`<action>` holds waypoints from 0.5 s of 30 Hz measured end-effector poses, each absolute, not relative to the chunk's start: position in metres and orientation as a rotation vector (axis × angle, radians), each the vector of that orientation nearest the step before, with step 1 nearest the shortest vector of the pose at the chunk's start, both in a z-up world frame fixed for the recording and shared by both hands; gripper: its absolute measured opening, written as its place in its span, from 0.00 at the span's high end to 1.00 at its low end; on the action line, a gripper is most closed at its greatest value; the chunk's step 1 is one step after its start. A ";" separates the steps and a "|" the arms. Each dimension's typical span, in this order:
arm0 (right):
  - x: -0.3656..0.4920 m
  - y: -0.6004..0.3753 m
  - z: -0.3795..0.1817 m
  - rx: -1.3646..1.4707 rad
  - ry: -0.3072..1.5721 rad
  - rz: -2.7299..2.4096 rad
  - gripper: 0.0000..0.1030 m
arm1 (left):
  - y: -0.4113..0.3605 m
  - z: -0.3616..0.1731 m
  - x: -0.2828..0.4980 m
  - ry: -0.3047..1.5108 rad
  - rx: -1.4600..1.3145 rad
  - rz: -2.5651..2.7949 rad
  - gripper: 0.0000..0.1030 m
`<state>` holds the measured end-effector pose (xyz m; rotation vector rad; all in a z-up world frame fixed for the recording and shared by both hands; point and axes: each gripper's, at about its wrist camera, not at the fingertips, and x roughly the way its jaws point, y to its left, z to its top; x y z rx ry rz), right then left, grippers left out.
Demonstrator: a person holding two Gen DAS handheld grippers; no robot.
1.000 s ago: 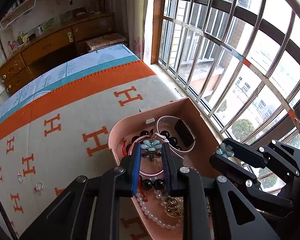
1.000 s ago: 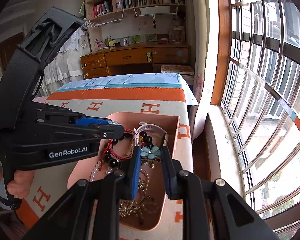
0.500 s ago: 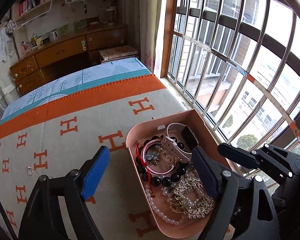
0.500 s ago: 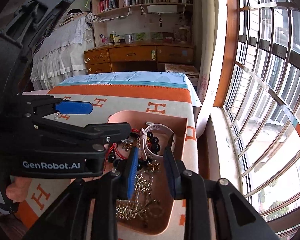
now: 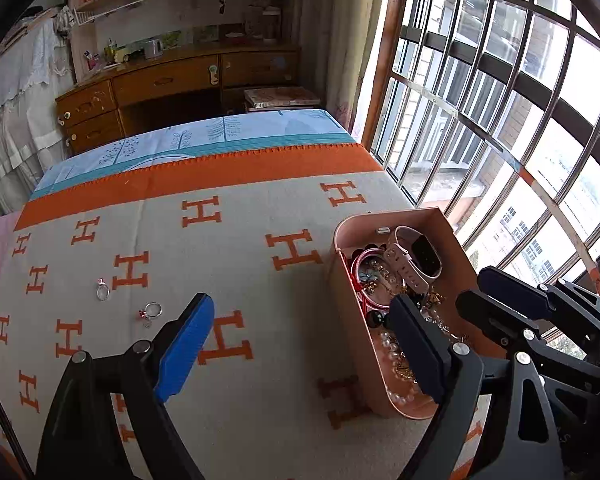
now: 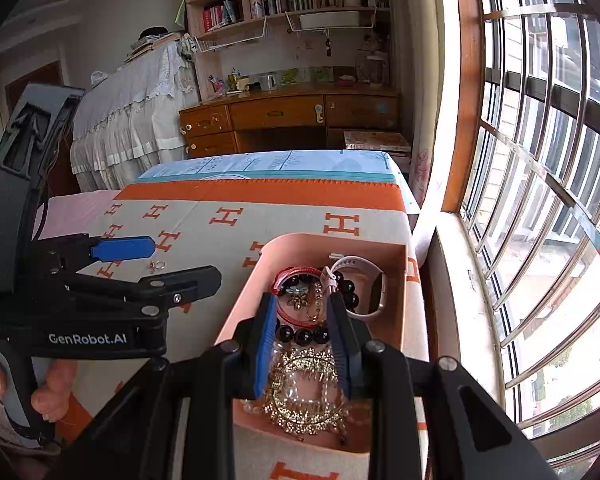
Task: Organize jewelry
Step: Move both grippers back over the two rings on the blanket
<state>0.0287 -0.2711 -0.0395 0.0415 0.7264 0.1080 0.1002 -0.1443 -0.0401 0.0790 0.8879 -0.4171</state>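
A pink tray (image 5: pixel 454 236) (image 6: pixel 396 280) on the H-patterned blanket holds a pink smartwatch (image 5: pixel 416 258) (image 6: pixel 366 292), a red bangle (image 6: pixel 296 300), black beads, pearls, a blue flower piece (image 5: pixel 370 276) and a gold comb (image 6: pixel 306 392). Two rings (image 5: pixel 153 310) (image 5: pixel 102 292) lie on the blanket to the left. My left gripper (image 5: pixel 300 348) is open and empty, left of the tray. My right gripper (image 6: pixel 302 340) is open and empty, just above the tray's jewelry.
The blanket (image 5: pixel 228 248) covers a bed beside a barred window (image 5: pixel 500 120) on the right. A wooden desk (image 5: pixel 180 80) and bookshelves stand at the far end. The tray sits near the bed's right edge.
My left gripper let the blue flower piece go into the tray, opened wide and swung left toward the rings. My right gripper opened slightly and pulled back over the tray.
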 end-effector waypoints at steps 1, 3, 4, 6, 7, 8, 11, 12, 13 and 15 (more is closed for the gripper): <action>0.029 -0.267 -0.038 0.039 0.725 0.114 0.75 | -0.140 -0.039 0.100 0.885 0.075 -0.412 0.15; 0.029 -0.259 -0.035 0.029 0.723 0.125 0.75 | -0.132 -0.037 0.099 0.881 0.063 -0.402 0.15; 0.030 -0.255 -0.034 0.023 0.722 0.130 0.75 | -0.127 -0.036 0.099 0.880 0.057 -0.396 0.15; 0.032 -0.246 -0.031 0.014 0.720 0.140 0.74 | -0.118 -0.034 0.099 0.876 0.042 -0.385 0.15; 0.033 -0.242 -0.030 0.011 0.720 0.146 0.74 | -0.112 -0.032 0.099 0.872 0.034 -0.381 0.15; 0.034 -0.237 -0.028 0.008 0.719 0.153 0.74 | -0.107 -0.031 0.099 0.867 0.029 -0.376 0.15; 0.037 -0.224 -0.025 -0.002 0.718 0.168 0.74 | -0.092 -0.025 0.099 0.852 0.013 -0.355 0.15; 0.038 -0.220 -0.024 -0.003 0.718 0.175 0.74 | -0.086 -0.023 0.100 0.850 0.004 -0.349 0.15; 0.039 -0.215 -0.022 -0.005 0.718 0.183 0.74 | -0.081 -0.022 0.101 0.848 -0.005 -0.344 0.15; 0.042 -0.207 -0.019 -0.010 0.718 0.198 0.74 | -0.070 -0.018 0.102 0.840 -0.019 -0.335 0.15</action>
